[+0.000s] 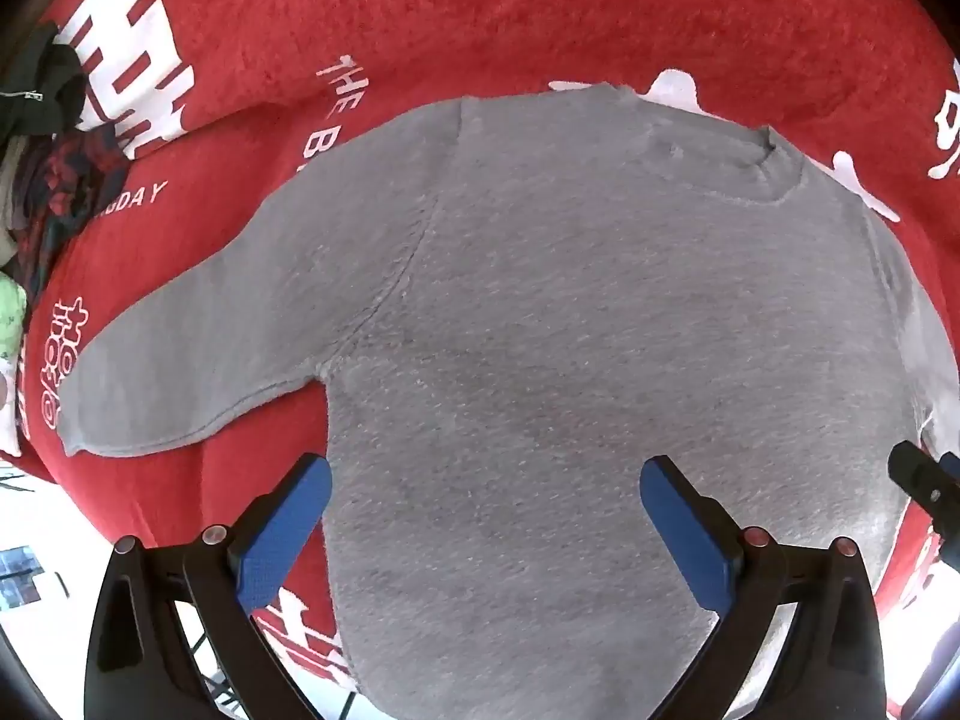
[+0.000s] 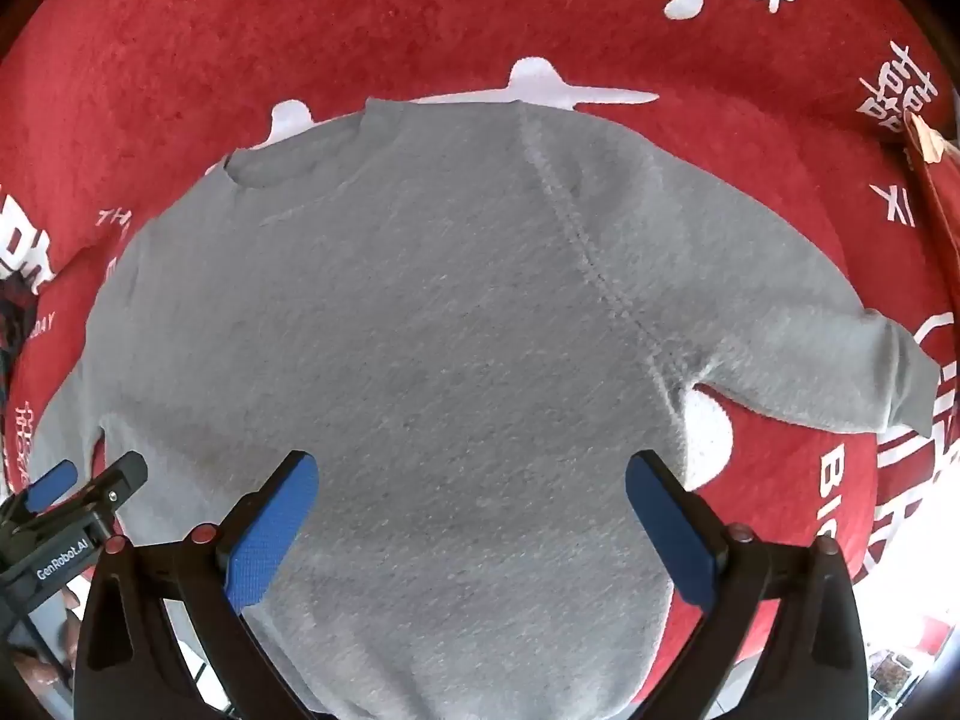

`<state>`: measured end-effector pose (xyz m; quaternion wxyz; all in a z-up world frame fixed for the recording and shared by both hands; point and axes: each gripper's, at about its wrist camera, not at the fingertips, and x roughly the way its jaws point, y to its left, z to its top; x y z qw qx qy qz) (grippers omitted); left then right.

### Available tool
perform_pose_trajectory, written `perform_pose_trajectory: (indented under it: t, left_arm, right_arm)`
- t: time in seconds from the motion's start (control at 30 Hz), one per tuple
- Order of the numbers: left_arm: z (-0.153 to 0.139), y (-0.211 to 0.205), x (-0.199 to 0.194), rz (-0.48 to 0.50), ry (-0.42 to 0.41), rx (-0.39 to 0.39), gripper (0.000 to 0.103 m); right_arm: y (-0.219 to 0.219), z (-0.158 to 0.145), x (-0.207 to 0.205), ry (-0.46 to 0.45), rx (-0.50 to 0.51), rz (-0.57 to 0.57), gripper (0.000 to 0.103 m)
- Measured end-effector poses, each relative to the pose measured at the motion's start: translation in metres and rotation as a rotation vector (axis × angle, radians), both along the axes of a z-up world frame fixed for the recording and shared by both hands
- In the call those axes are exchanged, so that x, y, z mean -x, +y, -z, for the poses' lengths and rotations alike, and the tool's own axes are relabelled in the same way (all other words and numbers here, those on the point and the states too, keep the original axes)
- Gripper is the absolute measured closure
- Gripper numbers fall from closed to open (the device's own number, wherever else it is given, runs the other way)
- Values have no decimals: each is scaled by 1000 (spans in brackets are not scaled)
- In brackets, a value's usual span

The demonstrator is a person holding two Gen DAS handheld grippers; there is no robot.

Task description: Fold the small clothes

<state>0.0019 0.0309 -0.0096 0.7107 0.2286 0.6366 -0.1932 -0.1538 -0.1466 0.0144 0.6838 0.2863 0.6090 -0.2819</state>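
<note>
A small grey long-sleeved sweater (image 1: 540,330) lies flat on a red cloth, collar at the far side, both sleeves spread out. It also shows in the right wrist view (image 2: 420,330). My left gripper (image 1: 486,498) is open and empty, hovering over the sweater's lower left part, near the left sleeve (image 1: 198,348). My right gripper (image 2: 471,498) is open and empty over the lower right part, near the right sleeve (image 2: 840,360). Each gripper shows at the edge of the other's view: the right one (image 1: 930,480), the left one (image 2: 78,498).
The red cloth (image 1: 480,18) with white lettering covers the surface. A pile of dark and patterned clothes (image 1: 54,138) lies at the far left. The cloth's near edge and a white floor (image 1: 36,516) lie just behind my grippers.
</note>
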Motion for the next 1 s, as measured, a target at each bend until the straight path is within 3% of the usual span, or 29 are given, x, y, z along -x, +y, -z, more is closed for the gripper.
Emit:
perform_pose_trajectory:
  t: [1.0]
  left_arm:
    - [-1,-10,-11,-39,18,-20,0]
  right_arm:
    - [4,2,-6,10,18,-22,1]
